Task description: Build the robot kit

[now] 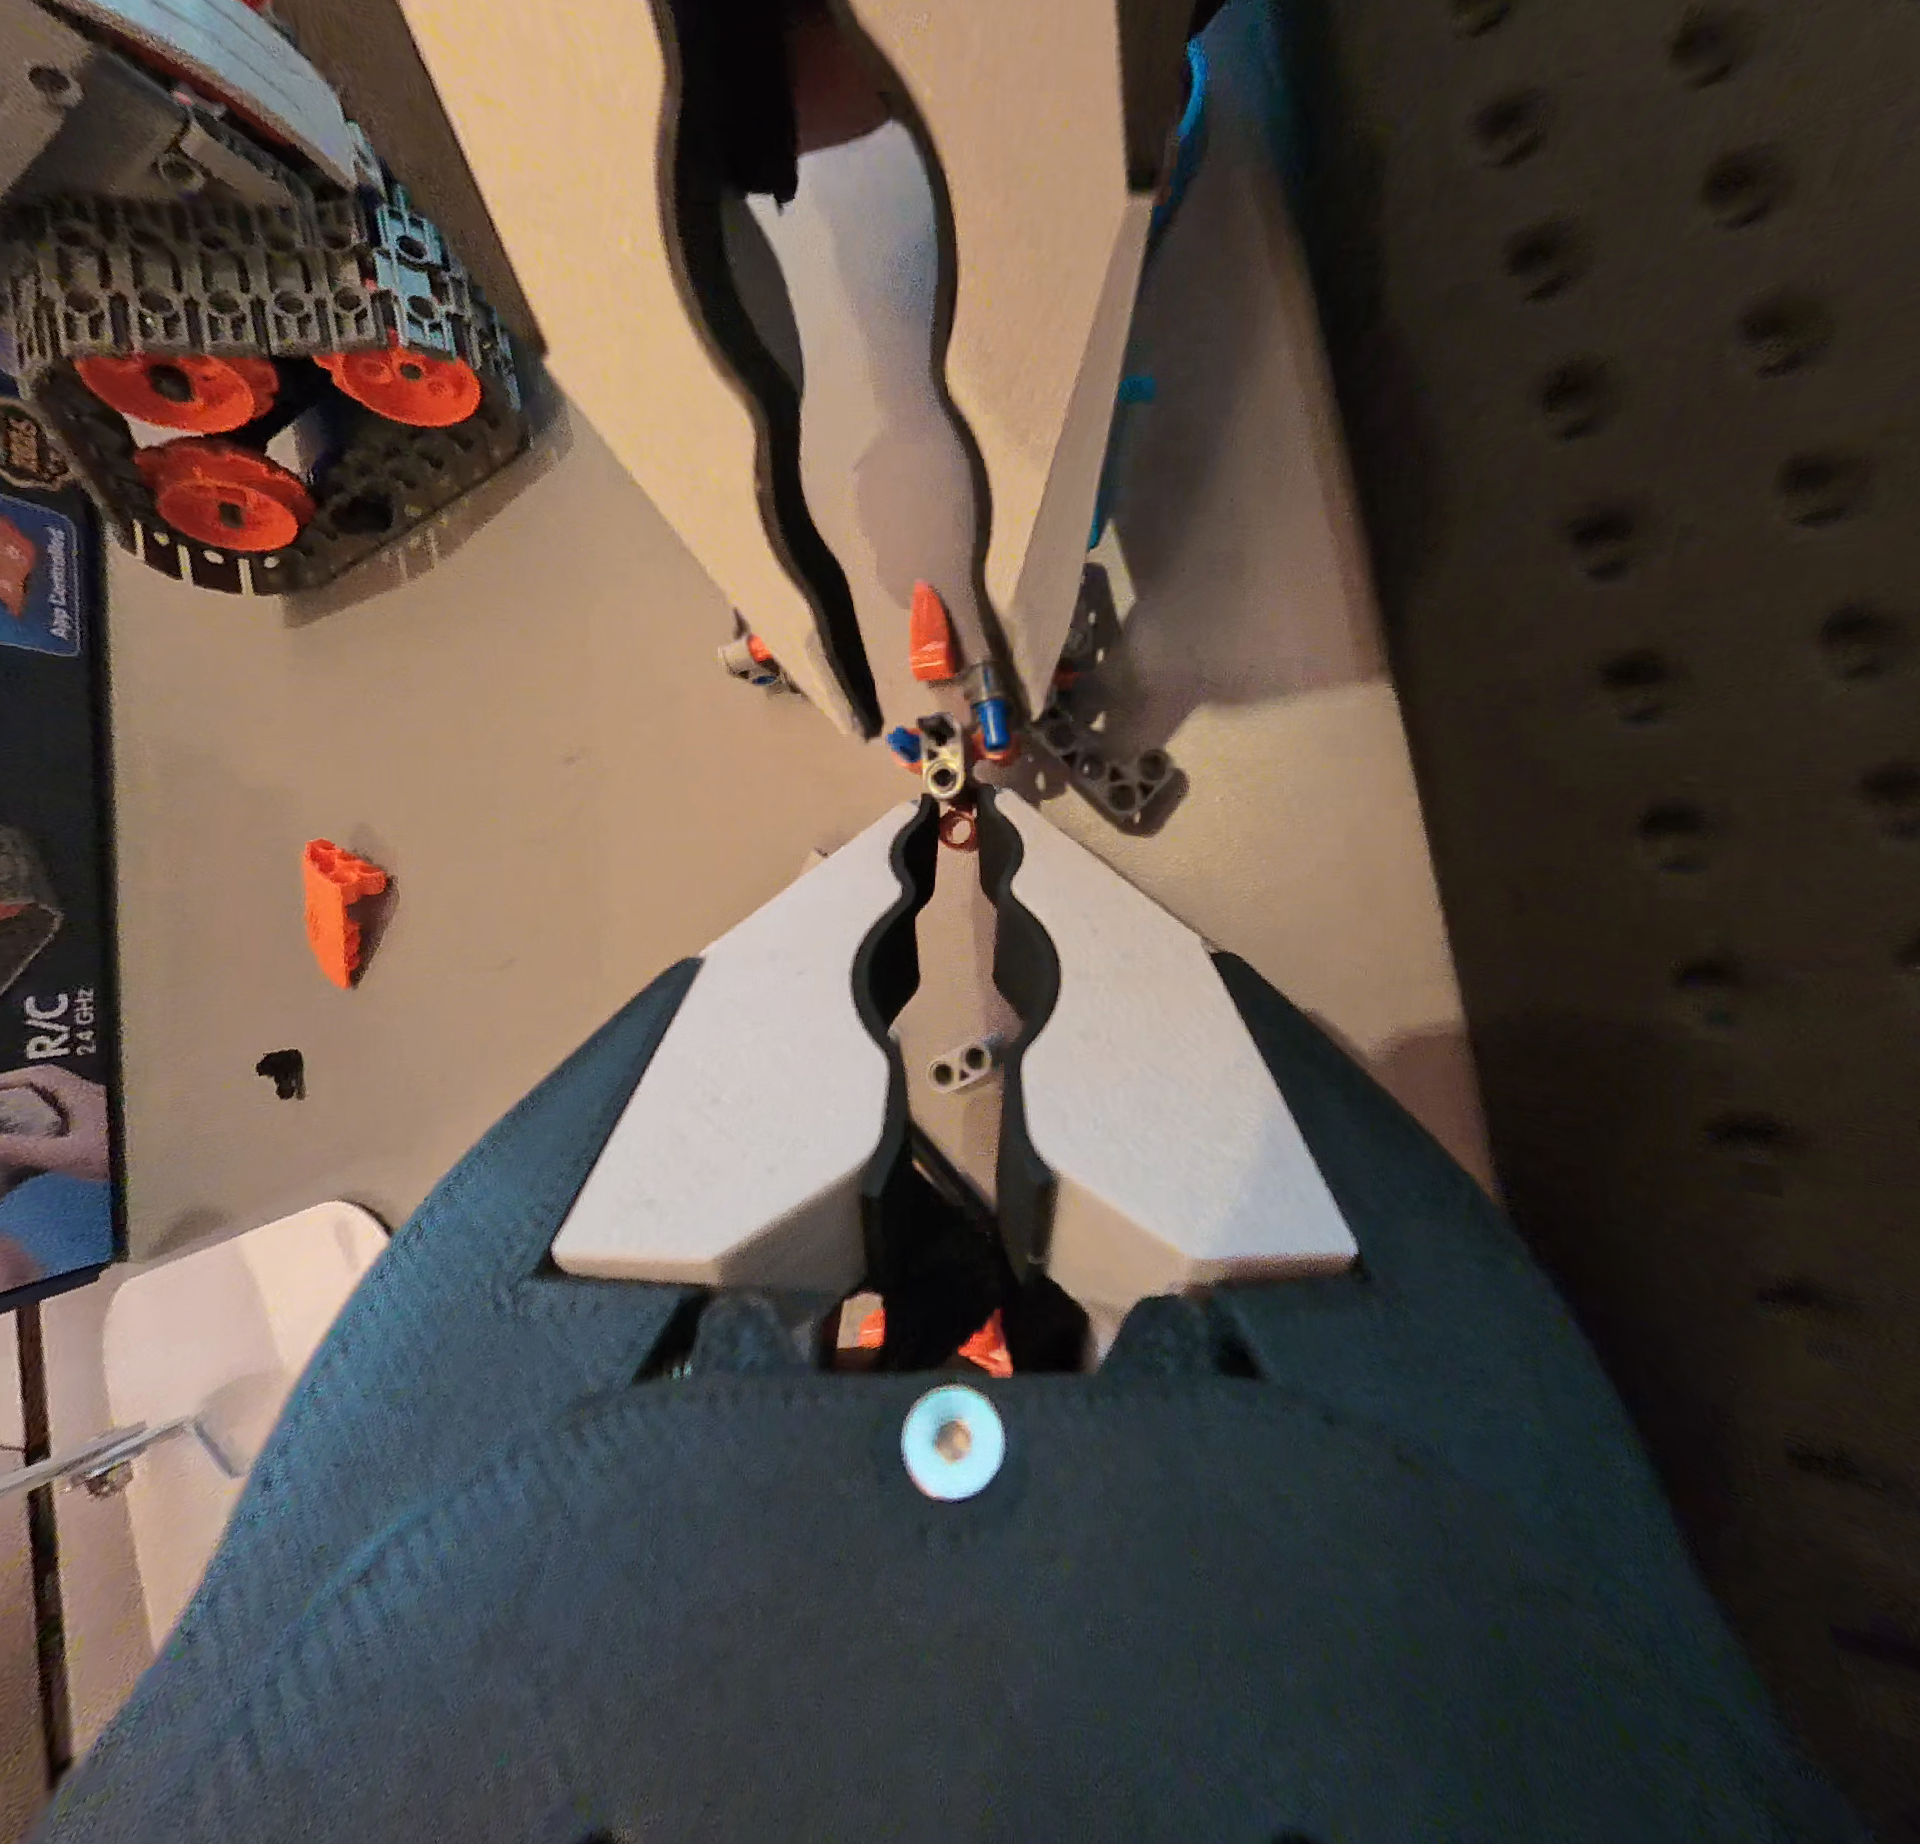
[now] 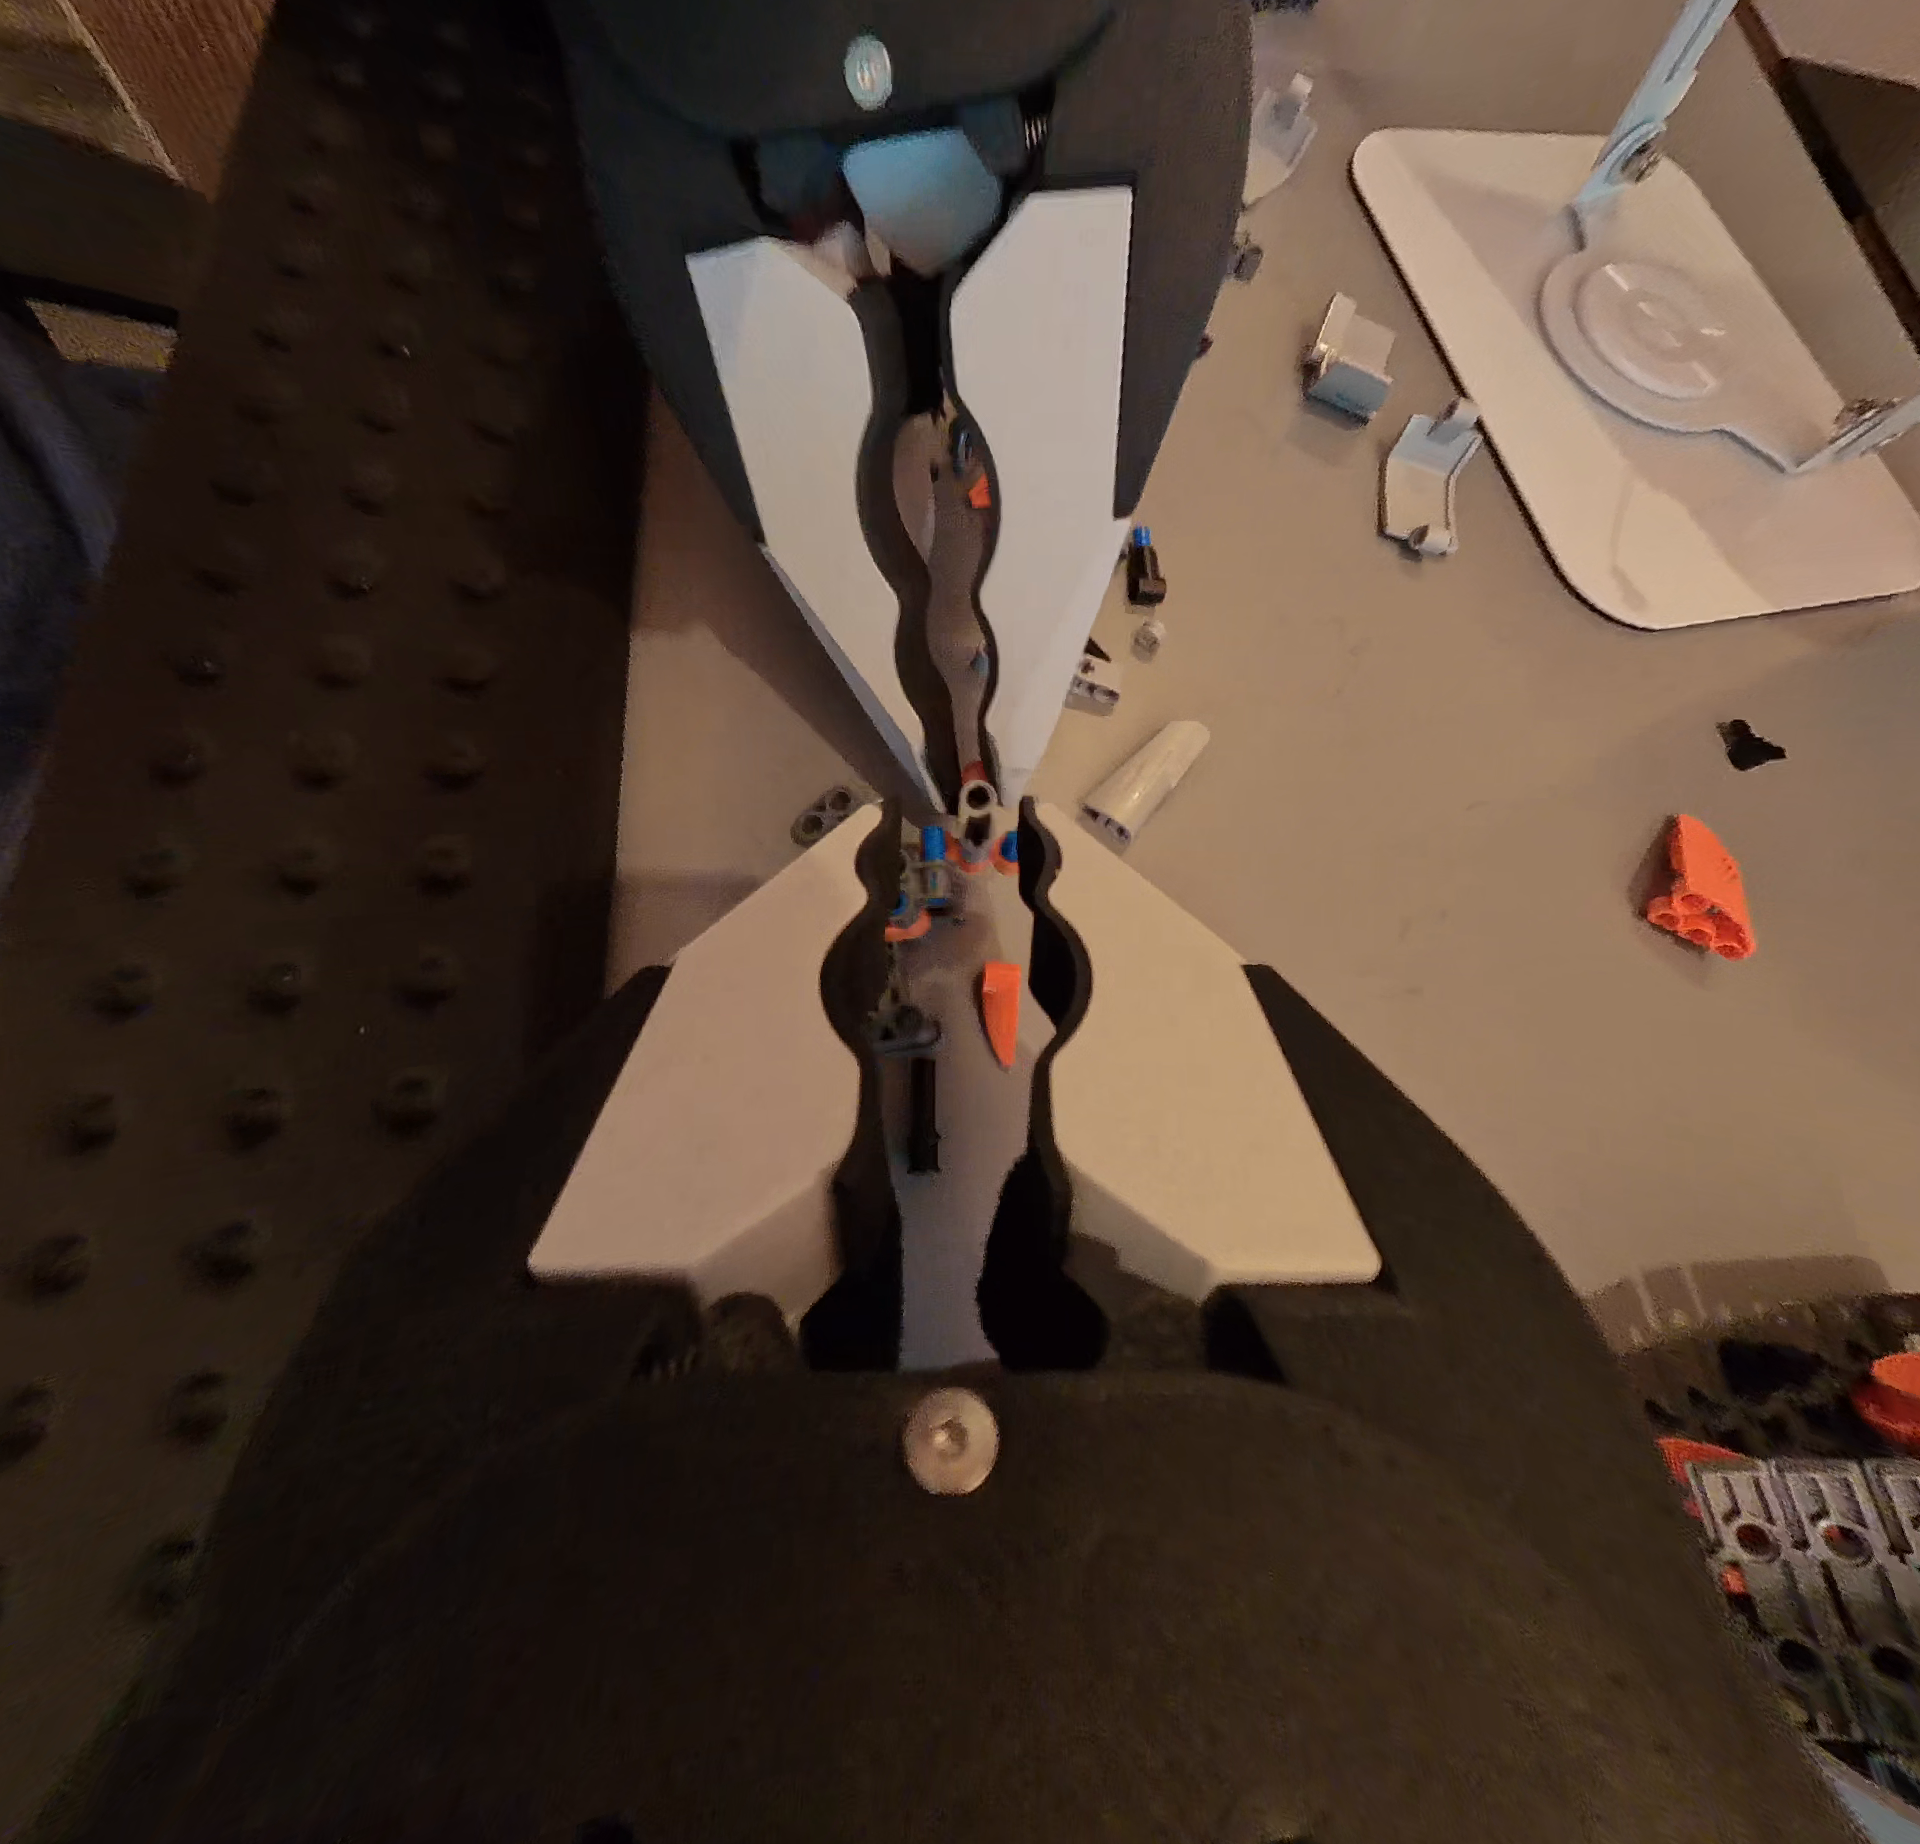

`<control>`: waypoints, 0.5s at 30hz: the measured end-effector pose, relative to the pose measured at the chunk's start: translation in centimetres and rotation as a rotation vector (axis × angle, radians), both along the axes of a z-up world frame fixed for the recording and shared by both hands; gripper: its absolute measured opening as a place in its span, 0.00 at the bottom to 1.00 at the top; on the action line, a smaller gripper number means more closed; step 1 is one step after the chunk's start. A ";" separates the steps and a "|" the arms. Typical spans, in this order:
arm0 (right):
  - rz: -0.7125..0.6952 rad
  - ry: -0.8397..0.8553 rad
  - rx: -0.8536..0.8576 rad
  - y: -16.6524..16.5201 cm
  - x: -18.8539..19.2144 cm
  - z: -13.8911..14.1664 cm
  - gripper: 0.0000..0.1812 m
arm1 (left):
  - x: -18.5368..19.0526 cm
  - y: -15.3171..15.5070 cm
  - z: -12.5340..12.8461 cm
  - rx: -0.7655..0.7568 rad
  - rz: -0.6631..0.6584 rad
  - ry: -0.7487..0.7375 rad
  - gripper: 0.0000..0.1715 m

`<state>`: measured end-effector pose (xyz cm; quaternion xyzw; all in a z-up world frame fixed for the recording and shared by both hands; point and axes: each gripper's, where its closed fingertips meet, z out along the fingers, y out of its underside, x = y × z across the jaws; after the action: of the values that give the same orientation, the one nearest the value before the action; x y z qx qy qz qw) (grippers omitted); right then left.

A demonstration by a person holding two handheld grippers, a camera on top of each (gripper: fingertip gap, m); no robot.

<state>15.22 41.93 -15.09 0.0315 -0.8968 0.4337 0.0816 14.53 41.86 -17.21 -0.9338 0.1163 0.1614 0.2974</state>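
My two grippers meet tip to tip over a beige table (image 1: 520, 755). My left gripper (image 1: 956, 812) has its jaws nearly closed on a small grey connector (image 1: 943, 776) with a dark red round piece (image 1: 961, 826). It enters the right wrist view from the top (image 2: 961, 771). My right gripper (image 2: 956, 828) is closed on a small cluster of blue pins (image 2: 932, 844) and orange pieces that fills the gap between its tips. It enters the left wrist view from the top (image 1: 945, 719). The connector (image 2: 977, 797) touches that cluster. An orange curved piece (image 2: 1001, 1010) lies on the table below.
A tracked model with orange wheels (image 1: 260, 371) and a printed box (image 1: 52, 859) are near. An orange wedge brick (image 1: 343, 906), a grey beam (image 1: 1107, 766), a white tube (image 2: 1143, 781) and a white stand base (image 2: 1610, 371) lie around. A black studded mat (image 2: 312, 755) borders the table. Less than 4 cm separates the two grippers' tips.
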 end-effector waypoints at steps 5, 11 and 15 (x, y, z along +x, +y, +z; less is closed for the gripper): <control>-0.033 0.006 0.023 1.4 -0.8 0.0 0.13 | -0.1 -0.7 0.0 -0.016 0.034 -0.025 0.03; -0.039 0.002 0.018 1.2 -1.0 0.5 0.14 | -0.2 -1.0 0.5 0.005 0.065 -0.045 0.03; -0.006 -0.028 -0.009 -0.1 -0.6 1.2 0.16 | -0.2 -0.6 1.7 0.045 0.061 -0.067 0.03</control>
<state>14.59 41.86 -13.87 0.0226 -0.8961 0.4377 0.0705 14.31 41.31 -15.53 -0.9348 0.0742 0.1417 0.3172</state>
